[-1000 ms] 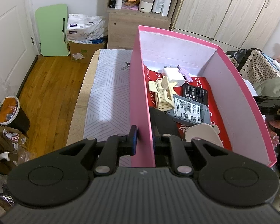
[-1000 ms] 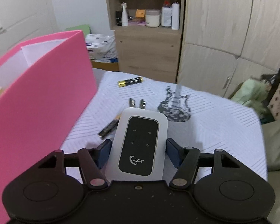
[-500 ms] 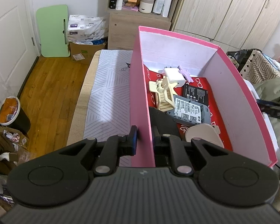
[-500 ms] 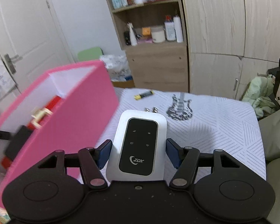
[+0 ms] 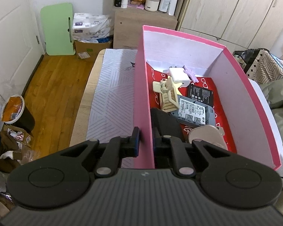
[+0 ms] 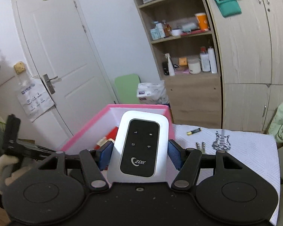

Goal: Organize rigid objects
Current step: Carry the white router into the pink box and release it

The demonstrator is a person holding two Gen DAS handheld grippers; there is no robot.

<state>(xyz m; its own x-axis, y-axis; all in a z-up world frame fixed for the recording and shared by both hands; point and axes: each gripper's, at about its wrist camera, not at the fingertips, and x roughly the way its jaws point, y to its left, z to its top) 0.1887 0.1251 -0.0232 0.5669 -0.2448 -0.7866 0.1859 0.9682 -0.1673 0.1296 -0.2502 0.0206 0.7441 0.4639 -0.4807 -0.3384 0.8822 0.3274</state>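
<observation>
The right gripper (image 6: 139, 155) has risen, its pocket router (image 6: 139, 146) now before the pink box (image 5: 142, 98), clamped between both pads; left gripper (image 5: 144, 141) pinches the box's near-left wall.

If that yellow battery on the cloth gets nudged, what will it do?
The battery would probably roll: it is a round cylinder lying on its side on the flat cloth. It looks stiff and small, so a light push should move it, perhaps towards the cloth's edge.

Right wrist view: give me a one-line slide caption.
Right hand-held gripper holds a white pocket router in front of the open pink box, battery left on the cloth.
</observation>
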